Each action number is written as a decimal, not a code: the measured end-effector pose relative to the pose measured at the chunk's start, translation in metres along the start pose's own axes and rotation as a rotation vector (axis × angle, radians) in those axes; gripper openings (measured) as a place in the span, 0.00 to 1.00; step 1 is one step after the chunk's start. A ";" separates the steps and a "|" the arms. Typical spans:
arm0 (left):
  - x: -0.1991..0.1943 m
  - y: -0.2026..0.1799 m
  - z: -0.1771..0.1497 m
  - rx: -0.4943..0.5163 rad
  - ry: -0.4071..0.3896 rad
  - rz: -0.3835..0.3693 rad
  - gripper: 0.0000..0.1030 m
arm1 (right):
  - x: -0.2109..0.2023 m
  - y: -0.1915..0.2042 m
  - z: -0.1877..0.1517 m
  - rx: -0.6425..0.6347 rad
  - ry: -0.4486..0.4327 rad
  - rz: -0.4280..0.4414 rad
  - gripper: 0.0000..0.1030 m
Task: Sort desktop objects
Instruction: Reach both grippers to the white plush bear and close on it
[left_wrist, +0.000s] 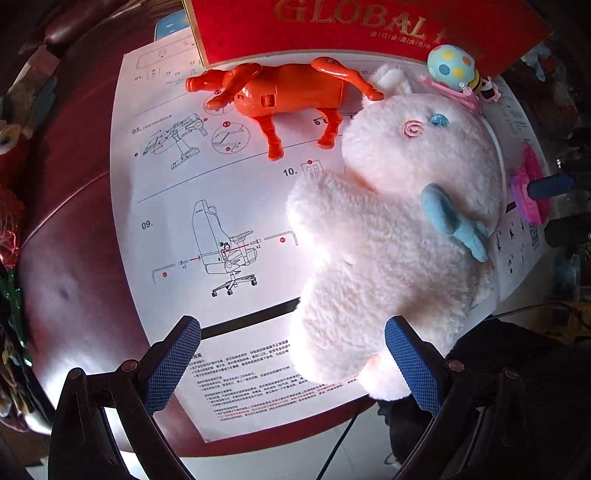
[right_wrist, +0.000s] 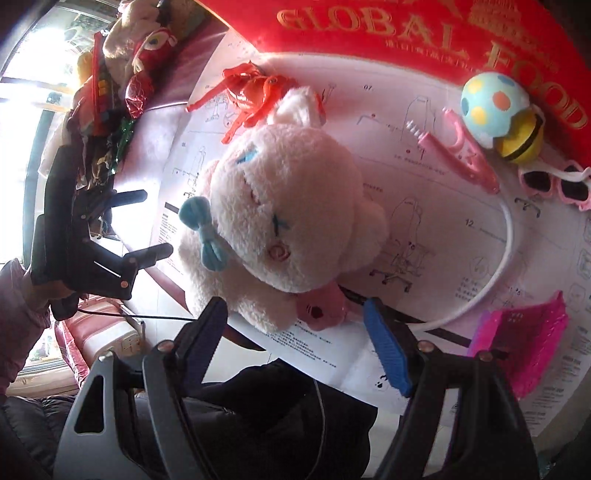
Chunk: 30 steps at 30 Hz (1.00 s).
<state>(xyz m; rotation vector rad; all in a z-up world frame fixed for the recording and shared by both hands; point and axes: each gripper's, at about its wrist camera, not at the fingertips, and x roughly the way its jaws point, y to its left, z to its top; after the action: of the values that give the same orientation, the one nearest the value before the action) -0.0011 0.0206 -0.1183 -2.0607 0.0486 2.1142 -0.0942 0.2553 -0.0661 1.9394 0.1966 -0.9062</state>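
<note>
A white plush bunny (left_wrist: 399, 206) (right_wrist: 295, 199) with a blue bow lies on a printed instruction sheet (left_wrist: 207, 229). My left gripper (left_wrist: 295, 363) is open above the sheet; the plush's lower end sits between its blue pads, close to the right one, and neither pad presses on it. In the right wrist view the left gripper (right_wrist: 144, 225) is beside the plush at the table edge. My right gripper (right_wrist: 295, 339) is open, with the plush's pink foot (right_wrist: 321, 306) just ahead of its fingertips. An orange toy horse (left_wrist: 288, 96) (right_wrist: 255, 92) lies beyond the plush.
A red "GLOBAL FOOD" box (left_wrist: 369, 26) (right_wrist: 406, 33) borders the far side. A spotted egg toy with a bee (right_wrist: 491, 107), a pink clip (right_wrist: 465, 155), pink sunglasses (right_wrist: 554, 184), a white hoop (right_wrist: 506, 251) and a magenta comb (right_wrist: 517, 339) lie right. Clutter (right_wrist: 122, 74) is piled left.
</note>
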 end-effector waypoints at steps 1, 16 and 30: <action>0.003 0.001 -0.001 -0.008 0.005 -0.018 0.97 | 0.008 0.002 -0.001 0.008 0.015 0.015 0.74; 0.012 -0.064 0.008 0.018 -0.018 -0.239 0.97 | 0.011 0.000 0.075 0.023 -0.055 0.012 0.75; 0.005 -0.018 0.024 -0.037 -0.009 -0.264 0.97 | 0.007 -0.023 0.039 0.066 0.008 0.054 0.75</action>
<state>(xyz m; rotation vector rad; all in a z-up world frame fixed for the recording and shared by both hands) -0.0218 0.0428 -0.1205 -1.9536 -0.2515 1.9766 -0.1204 0.2348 -0.0971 2.0005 0.1195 -0.8790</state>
